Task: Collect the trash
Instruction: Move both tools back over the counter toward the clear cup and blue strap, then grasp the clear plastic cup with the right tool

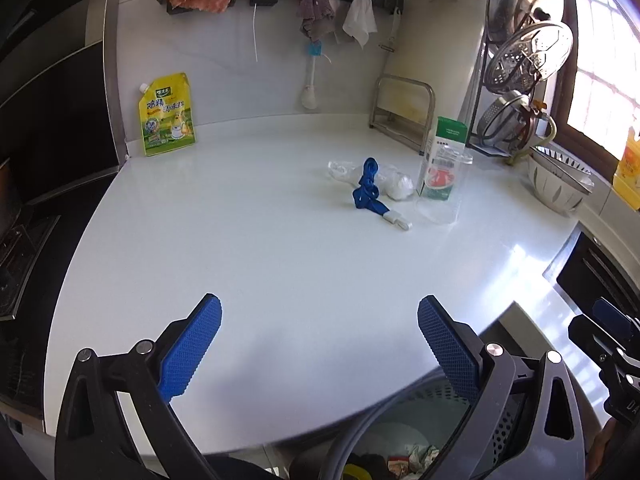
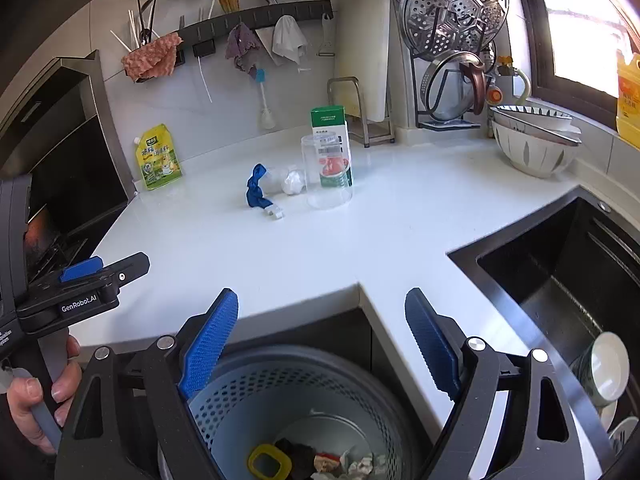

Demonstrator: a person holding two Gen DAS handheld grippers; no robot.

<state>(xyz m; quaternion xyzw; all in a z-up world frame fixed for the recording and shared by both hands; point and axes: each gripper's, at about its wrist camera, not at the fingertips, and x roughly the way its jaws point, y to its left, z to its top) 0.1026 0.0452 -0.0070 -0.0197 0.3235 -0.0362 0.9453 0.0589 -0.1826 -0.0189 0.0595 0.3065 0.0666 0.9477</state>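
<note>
On the white counter lie a blue strap with a white clip, a crumpled clear plastic bag with a white wad, a clear plastic cup and a green-and-white carton behind it. They also show in the right wrist view: the strap, the wad, the cup, the carton. My left gripper is open and empty over the counter's near edge. My right gripper is open and empty above a grey perforated bin holding trash.
A yellow seasoning pouch leans on the back wall at left. A stove lies left, a black sink with dishes right. Bowls, a pot-lid rack and a yellow oil bottle stand at the back right.
</note>
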